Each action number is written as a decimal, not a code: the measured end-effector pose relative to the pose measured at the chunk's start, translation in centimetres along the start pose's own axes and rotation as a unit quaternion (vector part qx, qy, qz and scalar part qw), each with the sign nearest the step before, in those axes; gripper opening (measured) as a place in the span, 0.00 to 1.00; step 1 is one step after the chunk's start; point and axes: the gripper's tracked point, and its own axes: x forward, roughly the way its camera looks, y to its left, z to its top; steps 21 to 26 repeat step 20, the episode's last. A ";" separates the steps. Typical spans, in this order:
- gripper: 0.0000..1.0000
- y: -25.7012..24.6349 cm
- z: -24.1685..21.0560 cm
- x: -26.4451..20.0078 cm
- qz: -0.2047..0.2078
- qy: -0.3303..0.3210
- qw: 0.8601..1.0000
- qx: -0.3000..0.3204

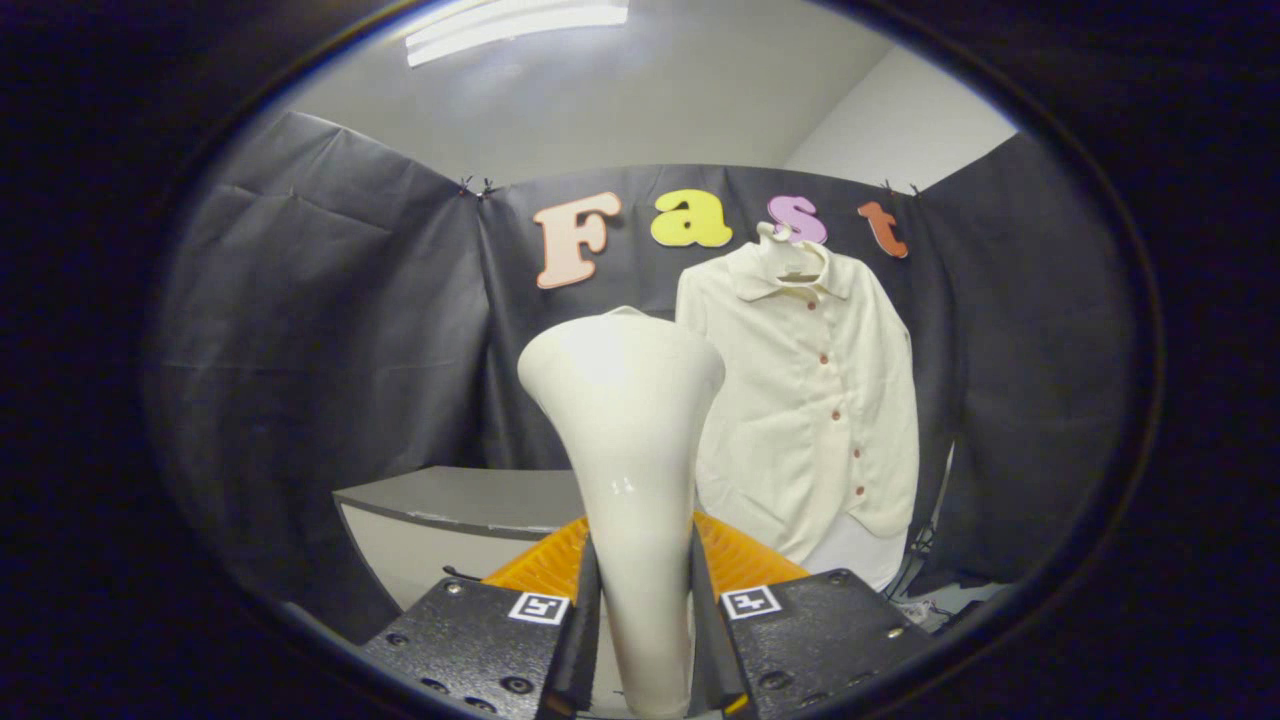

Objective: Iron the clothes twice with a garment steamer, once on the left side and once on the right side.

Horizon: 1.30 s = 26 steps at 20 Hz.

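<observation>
Our gripper [643, 600] has its jaws clamped from both sides on the handle of the garment steamer [628, 450], which stands upright between them, its wide head flaring above. Just beyond the jaws we see a grey counter [450, 497], bare along its near edge. Past the steamer, to its right, the cream shirt [815, 400] hangs buttoned on a hanger against the booth's black cloth wall [320, 330]. Overhead we see a white ceiling with a ceiling light [515, 25].

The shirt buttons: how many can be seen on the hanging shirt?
5, in a line down the front of the shirt, from below the collar toward the hem. The garment steamer, held between the gripper fingers, may hide more.
</observation>
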 end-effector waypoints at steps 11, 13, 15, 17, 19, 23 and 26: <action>0.41 2.1 0.7 -4.5 -0.007 -0.047 0.998 -0.029; 0.42 1.1 1.3 -5.0 -0.023 -0.049 0.998 -0.022; 0.42 -0.1 1.0 -5.4 -0.040 -0.046 0.998 -0.012; 0.42 -0.9 0.8 -6.0 -0.053 -0.044 0.998 -0.006; 0.42 -0.9 0.5 -6.4 -0.056 -0.043 0.997 -0.005; 0.42 -0.8 0.5 -6.7 -0.053 -0.043 0.998 -0.004; 0.42 -0.8 0.5 -6.7 -0.053 -0.043 0.998 -0.004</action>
